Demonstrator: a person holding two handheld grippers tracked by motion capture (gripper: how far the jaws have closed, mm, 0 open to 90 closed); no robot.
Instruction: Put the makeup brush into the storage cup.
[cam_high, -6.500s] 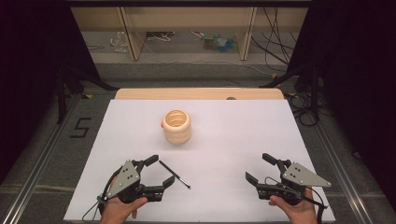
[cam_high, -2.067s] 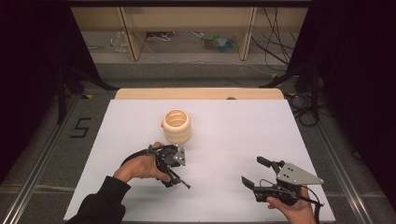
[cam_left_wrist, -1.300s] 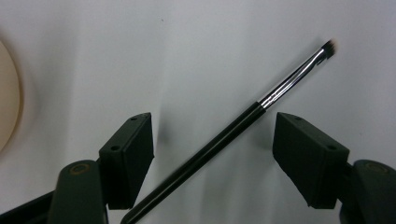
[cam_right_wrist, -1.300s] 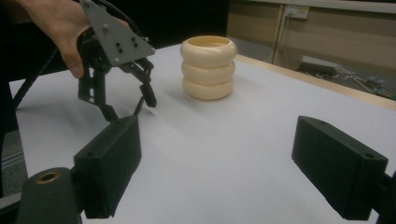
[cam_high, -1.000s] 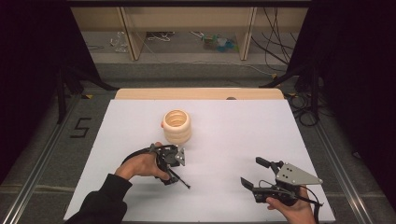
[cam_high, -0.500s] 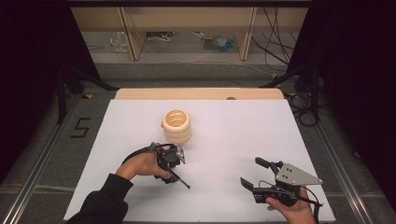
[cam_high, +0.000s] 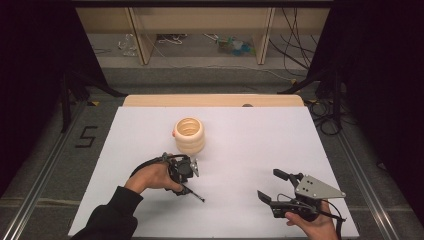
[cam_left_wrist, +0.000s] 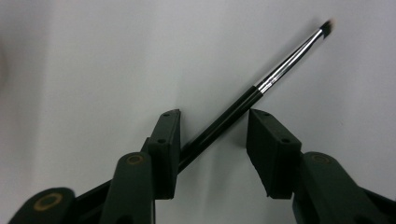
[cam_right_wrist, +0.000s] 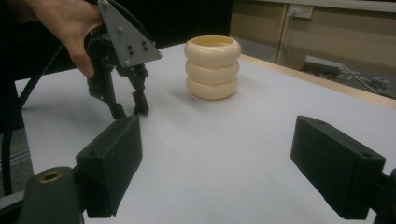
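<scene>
You are in the middle of picking up the brush (cam_left_wrist: 233, 110): it lies flat on the white table (cam_high: 240, 130), lower left of centre in the high view, just below the cream ribbed holder (cam_high: 189, 135). Your left gripper (cam_left_wrist: 212, 135) straddles the black handle, its jaws have just been closing, and one pad looks to touch the handle while the other is not yet on it, so nothing is gripped. In the left gripper view the handle runs diagonally from lower left to the ferrule and bristle tip at upper right.

The next move, as I judge it, is to finish the squeeze squarely across the handle before lifting, or the thin shaft may roll or pivot.

Your left hand (cam_high: 152, 176) points the gripper steeply down at the table. Your right gripper (cam_high: 276, 189) rests low at lower right, jaws wide apart and empty, aimed toward the holder.
</scene>
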